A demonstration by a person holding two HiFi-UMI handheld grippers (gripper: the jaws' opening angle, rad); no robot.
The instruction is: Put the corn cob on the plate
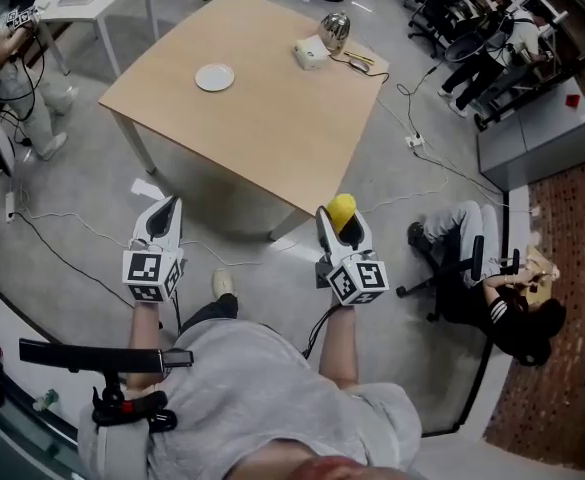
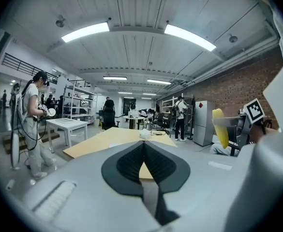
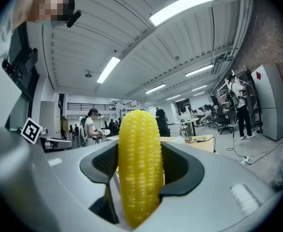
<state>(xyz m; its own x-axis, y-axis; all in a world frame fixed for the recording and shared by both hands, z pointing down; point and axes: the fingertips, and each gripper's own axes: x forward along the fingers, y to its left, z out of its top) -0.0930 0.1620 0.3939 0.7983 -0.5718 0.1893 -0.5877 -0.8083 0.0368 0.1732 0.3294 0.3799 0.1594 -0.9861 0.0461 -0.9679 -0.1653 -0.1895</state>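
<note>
The person stands short of the table [image 1: 262,118], a gripper in each hand, both held out over the floor and not over the tabletop. The right gripper [image 1: 338,224] is clamped on the corn [image 3: 140,168]. The yellow cob stands upright between the two dark pads, its rounded top rising above them and its lower end down in the gap. The left gripper [image 1: 165,218] hangs level with it, off to its left and well apart. Its jaws are drawn together, the pads meeting at their tips, with nothing between them, only a sliver of table showing through the small opening below.

The plate [image 1: 214,77] is white and bare, and lies on the table well ahead of both grippers, a little nearer the left gripper's line than the right's. Farther ahead of the right gripper, at the far edge of the table, sit a white box [image 1: 311,54] and a shiny metal pot [image 1: 334,30], near each other.
</note>
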